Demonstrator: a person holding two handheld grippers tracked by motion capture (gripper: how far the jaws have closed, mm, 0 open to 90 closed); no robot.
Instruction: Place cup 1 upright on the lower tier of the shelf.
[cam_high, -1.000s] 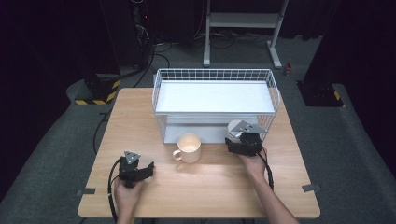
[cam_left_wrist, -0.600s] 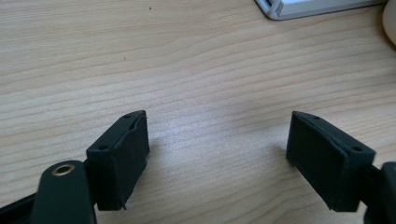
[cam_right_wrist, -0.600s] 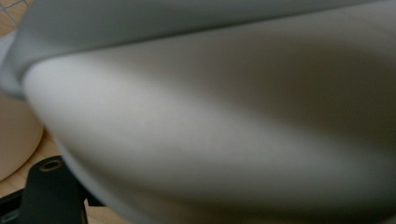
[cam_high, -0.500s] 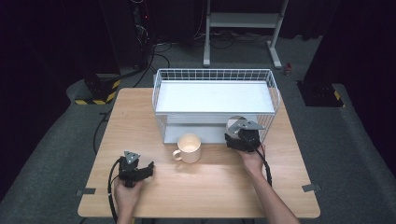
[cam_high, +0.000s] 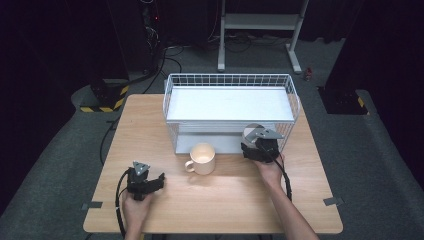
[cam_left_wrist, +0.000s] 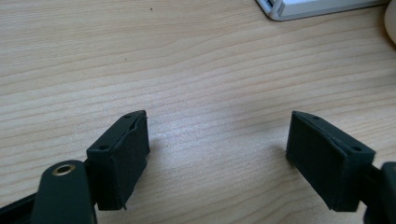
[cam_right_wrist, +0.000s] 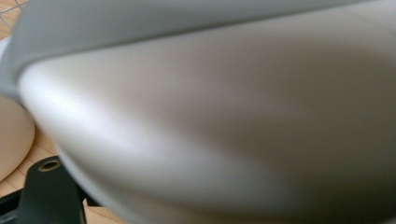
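High view: our right gripper (cam_high: 254, 146) holds a grey-white dish (cam_high: 253, 131) tilted on edge against the wire rack (cam_high: 230, 80), beside the mug (cam_high: 202, 159); left gripper (cam_high: 150, 182) rests wide, empty.

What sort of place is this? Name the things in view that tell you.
Probably a lab or recording studio, not a home: a lone wooden table on grey carpet, dark curtained surroundings, cables and a metal stand behind, and hazard-striped floor tape.
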